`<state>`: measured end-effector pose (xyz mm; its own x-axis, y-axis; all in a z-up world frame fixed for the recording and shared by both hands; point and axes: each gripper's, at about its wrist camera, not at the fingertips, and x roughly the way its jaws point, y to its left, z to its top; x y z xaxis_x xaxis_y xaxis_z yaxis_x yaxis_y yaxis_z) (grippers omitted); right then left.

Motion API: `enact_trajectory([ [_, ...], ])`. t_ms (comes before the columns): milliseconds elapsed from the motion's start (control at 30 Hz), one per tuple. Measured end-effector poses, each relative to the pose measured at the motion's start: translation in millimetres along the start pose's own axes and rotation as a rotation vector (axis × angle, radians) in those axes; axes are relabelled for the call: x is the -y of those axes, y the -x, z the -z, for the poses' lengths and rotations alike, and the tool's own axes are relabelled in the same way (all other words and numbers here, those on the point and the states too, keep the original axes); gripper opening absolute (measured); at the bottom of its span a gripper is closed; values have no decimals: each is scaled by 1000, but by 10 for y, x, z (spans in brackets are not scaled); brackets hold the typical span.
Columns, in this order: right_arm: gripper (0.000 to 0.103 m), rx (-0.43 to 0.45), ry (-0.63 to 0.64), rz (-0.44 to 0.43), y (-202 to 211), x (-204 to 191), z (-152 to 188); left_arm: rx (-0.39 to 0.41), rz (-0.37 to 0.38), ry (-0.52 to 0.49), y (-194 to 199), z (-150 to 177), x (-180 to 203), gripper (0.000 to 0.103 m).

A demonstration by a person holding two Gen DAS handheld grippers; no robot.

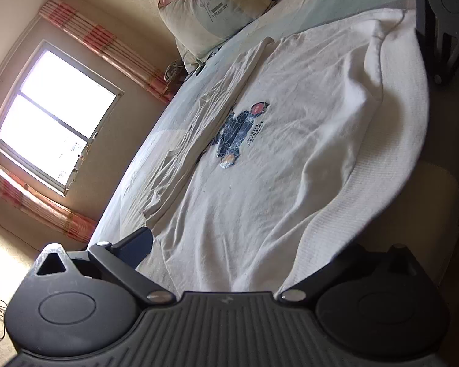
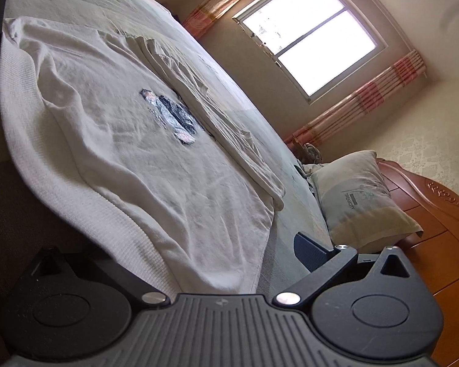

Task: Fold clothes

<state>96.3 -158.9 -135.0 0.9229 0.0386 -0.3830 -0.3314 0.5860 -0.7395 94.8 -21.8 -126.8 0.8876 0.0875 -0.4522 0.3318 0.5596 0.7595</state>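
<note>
A white T-shirt [image 1: 275, 183] [image 2: 113, 153] with a dark blue print [image 1: 240, 134] [image 2: 171, 116] lies flat on the bed. Its far side is folded inward as a long strip [image 1: 199, 122] [image 2: 223, 122]. My left gripper [image 1: 248, 253] is open wide at one end of the shirt, and cloth lies between its fingers. At the opposite end my right gripper [image 2: 174, 253] is also open, with the shirt's edge between its fingers. The near finger of each gripper is partly hidden by the cloth. Part of the right gripper's body [image 1: 443, 30] shows at the top right of the left wrist view.
A white waffle-knit blanket [image 1: 391, 159] [image 2: 18, 116] hangs over the near bed edge under the shirt. A pillow [image 1: 214, 9] [image 2: 361, 202] leans on a wooden headboard [image 2: 434, 211]. A window [image 1: 52, 116] [image 2: 309, 30] with striped curtains lies beyond the bed.
</note>
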Motion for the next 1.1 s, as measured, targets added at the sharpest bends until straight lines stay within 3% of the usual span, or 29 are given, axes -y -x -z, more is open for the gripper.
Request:
enact_trajectory([
  [133, 103, 2, 47, 11, -17, 2, -10, -29, -23, 6, -68, 8, -74, 103],
  [233, 103, -8, 61, 22, -45, 26, -15, -17, 16, 34, -92, -33, -101, 102],
  [333, 103, 7, 80, 19, -63, -24, -75, -17, -1, 11, -127, -60, -83, 103],
  [500, 103, 33, 154, 100, -58, -62, -73, -20, -51, -27, -100, -15, -119, 103],
  [767, 103, 66, 159, 196, -81, -24, -90, 0, -97, -7, -105, -80, -264, 103],
  [1100, 103, 63, 183, 199, -277, 78, -178, 28, -126, -43, -348, -215, -450, 103],
])
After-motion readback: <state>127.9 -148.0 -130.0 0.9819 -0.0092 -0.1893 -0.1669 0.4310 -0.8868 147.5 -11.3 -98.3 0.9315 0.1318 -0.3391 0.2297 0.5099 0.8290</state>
